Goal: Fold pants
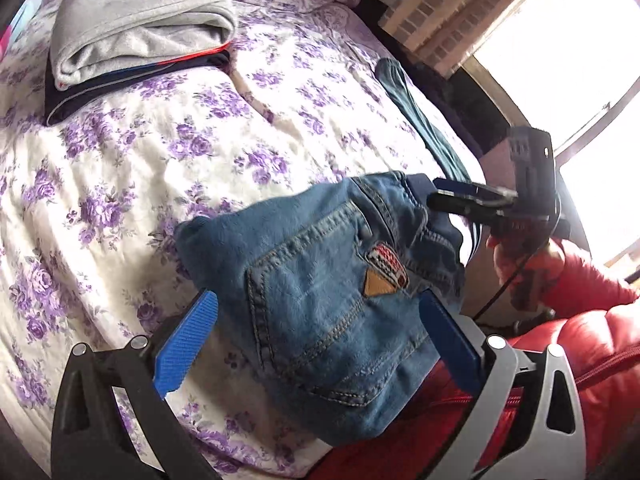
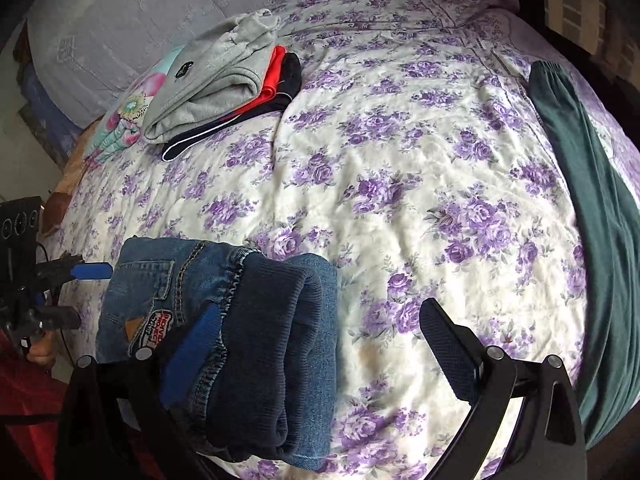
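Floral bedspread (image 2: pixel 400 168), folded jeans (image 1: pixel 320 300), clothes pile (image 2: pixel 224 84)

One pair of jeans (image 1: pixel 320 300), one folded clothes stack (image 2: pixel 224 92), two hand-held grippers (image 1: pixel 316 340)

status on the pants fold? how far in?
Done: a stack of folded clothes sits at the bed's far side. In hand: folded jeans lie between both open grippers, left gripper, right gripper; whether they rest on the bedspread is unclear. Left: stack the jeans; green pants lie unfolded.
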The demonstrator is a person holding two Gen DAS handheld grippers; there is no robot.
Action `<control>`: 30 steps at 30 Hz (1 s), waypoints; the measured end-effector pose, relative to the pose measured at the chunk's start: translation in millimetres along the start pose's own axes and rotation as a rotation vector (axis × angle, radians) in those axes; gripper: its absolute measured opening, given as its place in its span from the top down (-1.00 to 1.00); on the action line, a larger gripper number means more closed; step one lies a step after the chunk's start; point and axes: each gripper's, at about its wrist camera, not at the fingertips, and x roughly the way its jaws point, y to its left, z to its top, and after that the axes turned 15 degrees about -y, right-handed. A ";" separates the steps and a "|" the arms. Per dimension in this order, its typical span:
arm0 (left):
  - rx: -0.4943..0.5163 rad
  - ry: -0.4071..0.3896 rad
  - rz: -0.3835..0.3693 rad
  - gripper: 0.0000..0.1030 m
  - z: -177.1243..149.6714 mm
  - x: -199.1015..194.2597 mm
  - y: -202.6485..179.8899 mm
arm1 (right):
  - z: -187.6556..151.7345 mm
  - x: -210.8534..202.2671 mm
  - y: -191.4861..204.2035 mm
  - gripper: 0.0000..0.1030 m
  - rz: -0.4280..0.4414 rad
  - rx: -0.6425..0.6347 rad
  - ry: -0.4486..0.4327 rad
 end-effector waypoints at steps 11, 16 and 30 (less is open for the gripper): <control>-0.190 0.099 0.026 -0.92 -21.7 54.9 30.8 | -34.4 42.0 -3.3 -0.93 0.188 0.221 0.134; -0.134 0.103 0.065 -0.92 -20.8 57.0 19.7 | -35.6 42.6 16.7 -0.78 0.167 0.093 0.096; -0.013 0.021 0.140 -0.46 -12.1 27.9 -0.6 | -27.3 16.3 46.8 -0.29 0.106 -0.048 0.033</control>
